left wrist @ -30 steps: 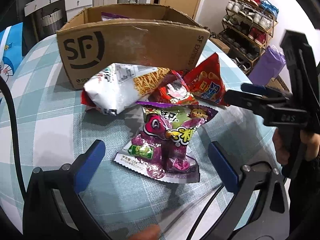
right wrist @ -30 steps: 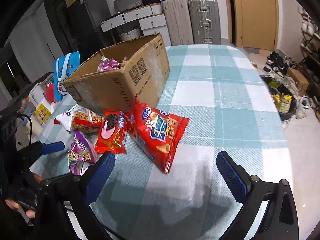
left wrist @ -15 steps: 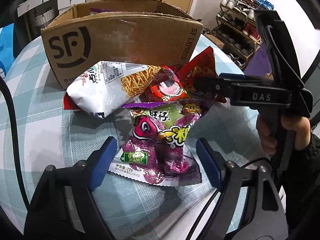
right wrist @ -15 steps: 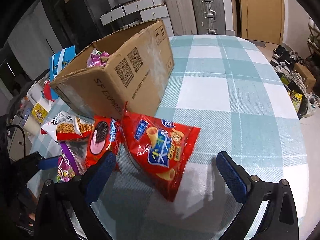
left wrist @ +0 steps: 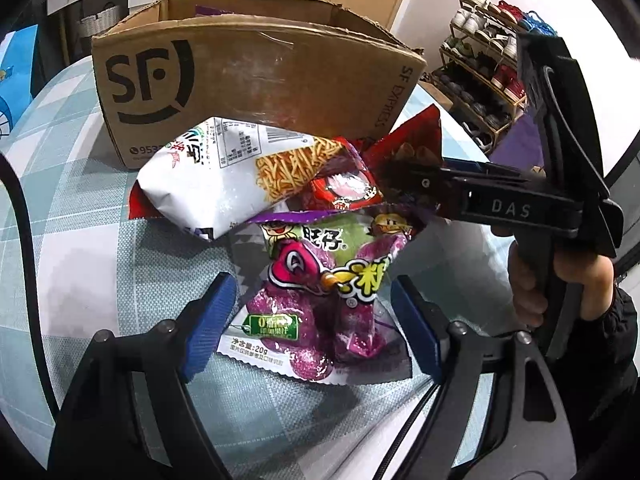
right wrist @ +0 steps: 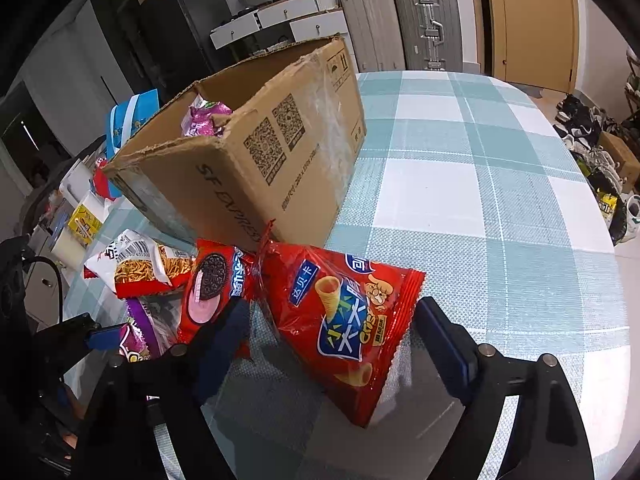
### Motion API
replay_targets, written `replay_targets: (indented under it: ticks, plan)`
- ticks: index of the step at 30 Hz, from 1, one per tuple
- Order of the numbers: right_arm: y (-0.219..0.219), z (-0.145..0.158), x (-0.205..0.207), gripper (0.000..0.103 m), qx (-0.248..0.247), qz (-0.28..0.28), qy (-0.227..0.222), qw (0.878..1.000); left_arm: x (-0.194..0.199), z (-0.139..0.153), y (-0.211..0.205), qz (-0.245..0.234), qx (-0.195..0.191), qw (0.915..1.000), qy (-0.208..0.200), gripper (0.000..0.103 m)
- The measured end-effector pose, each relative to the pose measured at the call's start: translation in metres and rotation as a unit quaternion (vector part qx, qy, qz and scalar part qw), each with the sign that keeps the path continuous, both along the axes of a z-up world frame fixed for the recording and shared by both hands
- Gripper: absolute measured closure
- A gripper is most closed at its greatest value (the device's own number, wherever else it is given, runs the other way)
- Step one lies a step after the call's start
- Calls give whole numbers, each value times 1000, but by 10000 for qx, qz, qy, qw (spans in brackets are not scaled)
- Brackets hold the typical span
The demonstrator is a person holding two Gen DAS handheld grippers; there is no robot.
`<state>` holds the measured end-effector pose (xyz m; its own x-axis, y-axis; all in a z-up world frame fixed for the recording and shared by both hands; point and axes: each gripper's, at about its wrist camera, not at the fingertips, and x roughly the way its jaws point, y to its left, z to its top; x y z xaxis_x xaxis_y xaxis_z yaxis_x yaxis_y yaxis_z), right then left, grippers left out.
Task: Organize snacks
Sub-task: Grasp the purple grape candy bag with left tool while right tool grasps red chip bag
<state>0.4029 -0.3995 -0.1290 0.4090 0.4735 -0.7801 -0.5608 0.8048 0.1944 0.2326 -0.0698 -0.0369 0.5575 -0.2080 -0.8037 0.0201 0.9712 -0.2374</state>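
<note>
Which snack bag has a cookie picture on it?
The small red bag between the noodle-snack bag and the big red cone-snack bag; only it shows a dark sandwich cookie.

"SF EXPRESS" on cardboard box (left wrist: 256, 80)

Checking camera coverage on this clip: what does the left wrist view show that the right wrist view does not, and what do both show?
Left wrist view only: the box's SF logo face, a shoe rack, and the purple candy bag in full between the left gripper fingers, apparently untouched.

Right wrist view only: two suitcases, a purple packet inside the box, and the red cone-snack bag in full between the closing right gripper fingers.

Both: the cardboard box, checked tablecloth, noodle-snack bag and cookie packet.
</note>
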Motion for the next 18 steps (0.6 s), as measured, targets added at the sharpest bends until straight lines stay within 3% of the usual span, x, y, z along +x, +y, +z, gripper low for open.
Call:
replay_targets:
  ticks: [7, 10, 12, 18]
  plan:
    - [-4, 1, 0, 26, 41, -54, -15, 10000, -11, -3, 6, 63, -34, 9999, -82, 34]
    - [-6, 1, -1, 27, 67, -67, 16, 10000, -13, -5, 9, 81, -99, 9998, -121, 41]
    - [-8, 3, -2, 27, 128, -55, 10, 9999, -13, -4, 10, 47, -170, 9997, -159, 51]
    - [-8, 2, 1, 26, 106, -74, 73, 9999, -13, -3, 6, 34, -174, 9996, -229, 52]
